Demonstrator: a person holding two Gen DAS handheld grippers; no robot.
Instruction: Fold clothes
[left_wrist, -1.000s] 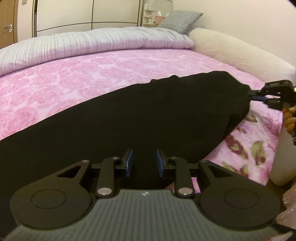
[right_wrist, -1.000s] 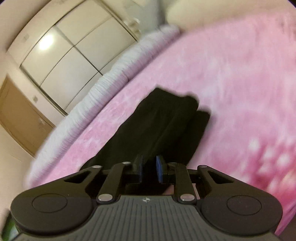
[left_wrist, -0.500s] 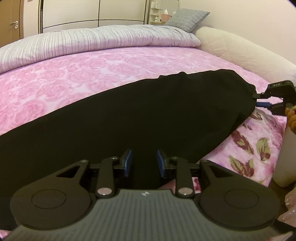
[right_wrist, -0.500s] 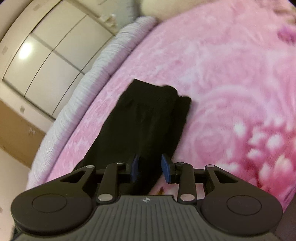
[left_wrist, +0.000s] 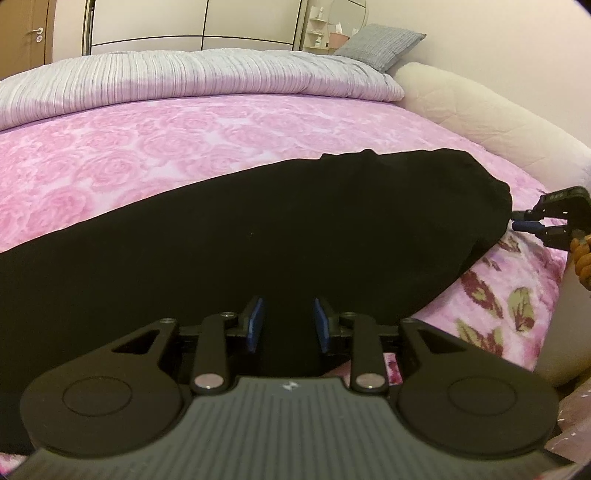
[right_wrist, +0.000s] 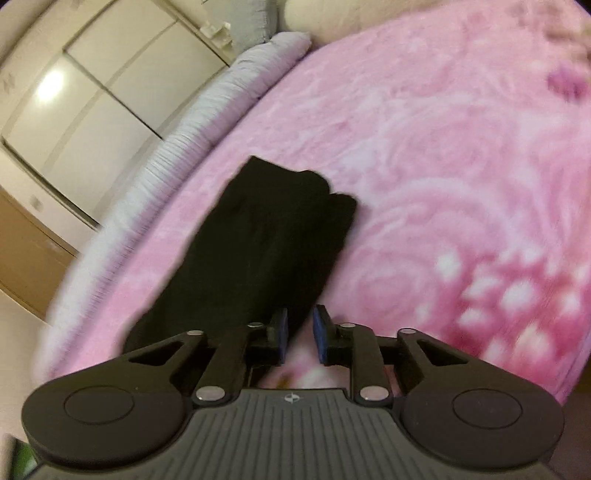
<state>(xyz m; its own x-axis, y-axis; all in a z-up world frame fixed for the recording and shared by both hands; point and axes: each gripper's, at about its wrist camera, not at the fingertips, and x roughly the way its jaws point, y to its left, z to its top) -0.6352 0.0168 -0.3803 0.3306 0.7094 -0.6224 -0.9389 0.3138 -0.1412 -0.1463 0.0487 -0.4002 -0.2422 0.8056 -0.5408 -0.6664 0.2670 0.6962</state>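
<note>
The left tongs (left_wrist: 288, 325) sit at the near long edge of the black garment (left_wrist: 295, 229), toward its left half, pointing across it and downward. Their pads stand a little apart with black cloth filling the gap, but the dark fabric hides whether they actually pinch it, so I cannot tell if this side is grasping or only resting on it. The garment itself lies flat on the pink rose-patterned bed (left_wrist: 147, 147), already narrowed into a long band. Its long axis runs from the left tongs' side out to a rounded end at the right, and a grey ribbed duvet (left_wrist: 221, 81) lies well beyond its far edge. At that right-hand end the right tongs (right_wrist: 298, 332) look straight down the garment's length, so the band stretches away from them. They have just been closing a little, yet the pads do not press on anything: the garment's corner lies just beside the left pad, and bare pink bedding shows through most of the gap. They read as released. Seen from the left wrist, their blue tip hovers just off the garment's end, with part of a hand (left_wrist: 581, 258) behind. Judging by this, the next fold likely carries one short end along the long axis toward the other. The right tongs are nearer that end, and would first need to clench on the corner.
</note>
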